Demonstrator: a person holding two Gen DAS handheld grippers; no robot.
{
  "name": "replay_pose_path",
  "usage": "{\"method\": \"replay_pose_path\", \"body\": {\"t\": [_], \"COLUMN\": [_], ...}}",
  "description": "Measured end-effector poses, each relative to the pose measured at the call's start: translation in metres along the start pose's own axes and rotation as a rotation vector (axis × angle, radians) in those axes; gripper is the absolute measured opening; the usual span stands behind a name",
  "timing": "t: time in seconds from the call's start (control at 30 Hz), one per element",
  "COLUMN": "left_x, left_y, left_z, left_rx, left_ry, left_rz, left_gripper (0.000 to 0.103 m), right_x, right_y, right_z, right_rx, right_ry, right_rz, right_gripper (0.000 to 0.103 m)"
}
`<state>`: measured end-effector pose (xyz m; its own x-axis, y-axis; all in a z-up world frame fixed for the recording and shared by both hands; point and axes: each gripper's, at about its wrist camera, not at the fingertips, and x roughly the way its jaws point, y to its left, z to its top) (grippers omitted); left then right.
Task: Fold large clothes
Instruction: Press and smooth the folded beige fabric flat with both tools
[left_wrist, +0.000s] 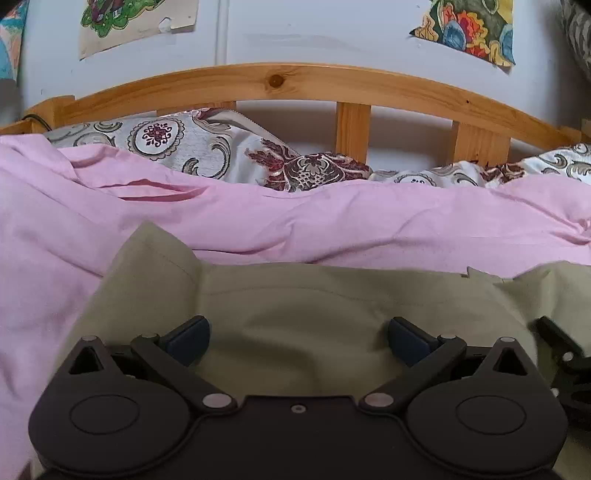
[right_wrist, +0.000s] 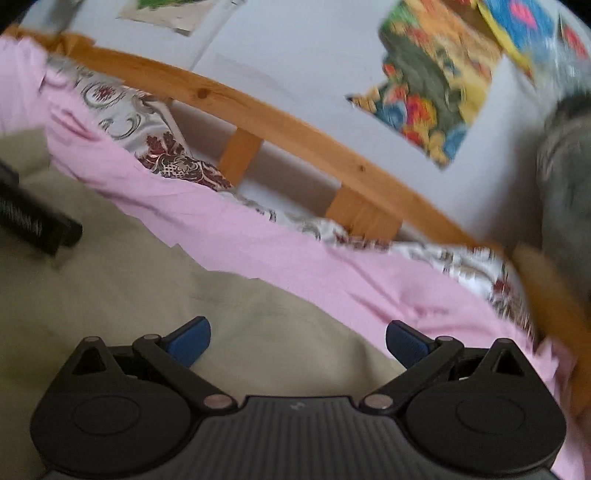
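Jaws wide apart and empty, the left gripper (left_wrist: 298, 341) hovers over the khaki garment (left_wrist: 295, 295) lying on the pink sheet (left_wrist: 258, 218). Right wrist view, blurred: the right gripper (right_wrist: 298, 341) also gapes above the garment's edge; pinch both corners evenly, I'd judge.

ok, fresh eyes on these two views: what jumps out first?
The khaki garment spread flat in the foreground on the pink sheet, with the left gripper and the right gripper both open over it. Behind runs the wooden headboard, patterned pillows at its foot.
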<state>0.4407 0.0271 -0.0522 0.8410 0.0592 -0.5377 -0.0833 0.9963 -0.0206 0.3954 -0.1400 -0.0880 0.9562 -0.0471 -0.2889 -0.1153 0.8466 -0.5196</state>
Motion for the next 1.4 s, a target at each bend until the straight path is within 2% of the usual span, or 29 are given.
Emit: {"method": "replay_pose_path", "body": {"t": [0.17,0.33,0.4,0.5,0.53,0.6,0.7,0.77,0.83,0.9,0.97,1.03,1.2,1.3,1.4], "left_x": [0.012,0.016,0.015,0.006,-0.001,-0.020,-0.052,-0.062,-0.063,-0.054,-0.050,-0.049,-0.043,-0.041,-0.042], "left_y": [-0.001,0.004,0.008,0.012,0.014,0.018,0.018,0.011,0.004,-0.003,-0.005,-0.005,-0.002,-0.002,-0.001], "left_z": [-0.006,-0.005,-0.004,0.003,0.006,0.008,0.004,-0.002,-0.011,-0.021,-0.031,-0.038,-0.040,-0.040,-0.039], "left_rx": [-0.011,-0.035,-0.056,-0.062,-0.066,-0.078,-0.057,-0.027,-0.003,0.033,0.053,0.054,0.036,0.038,0.032], "left_ry": [-0.030,-0.028,-0.025,-0.002,0.018,0.041,0.008,-0.019,-0.035,-0.004,-0.012,-0.033,-0.016,-0.015,-0.012], "left_rz": [-0.010,-0.040,-0.059,-0.059,-0.048,-0.037,-0.065,-0.042,0.004,0.051,0.066,0.071,0.064,0.066,0.061], "left_gripper": [0.102,0.102,0.102,0.102,0.102,0.102,0.102,0.102,0.102,0.102,0.103,0.103,0.103,0.103,0.103], "right_x": [0.014,0.018,0.020,0.022,0.019,0.000,-0.049,-0.073,-0.090,-0.098,-0.105,-0.102,-0.090,-0.090,-0.090], "right_y": [0.005,0.005,-0.001,-0.023,-0.033,-0.044,-0.045,-0.033,-0.012,0.013,0.028,0.031,0.031,0.036,0.033], "right_z": [-0.008,-0.013,-0.012,-0.008,-0.002,0.008,0.014,0.010,0.000,-0.014,-0.027,-0.031,-0.038,-0.040,-0.041], "right_rx": [0.031,0.035,0.058,0.152,0.198,0.255,0.274,0.241,0.198,0.112,0.095,0.099,0.132,0.109,0.120], "right_ry": [0.004,0.009,0.022,0.074,0.125,0.179,0.151,0.129,0.105,0.081,0.032,0.028,0.057,0.056,0.064], "right_rz": [0.011,0.013,0.039,0.134,0.157,0.145,0.174,0.167,0.119,0.062,0.004,0.000,0.029,0.007,0.020], "right_gripper": [0.103,0.103,0.103,0.103,0.103,0.103,0.103,0.103,0.103,0.103,0.103,0.103,0.103,0.103,0.103]}}
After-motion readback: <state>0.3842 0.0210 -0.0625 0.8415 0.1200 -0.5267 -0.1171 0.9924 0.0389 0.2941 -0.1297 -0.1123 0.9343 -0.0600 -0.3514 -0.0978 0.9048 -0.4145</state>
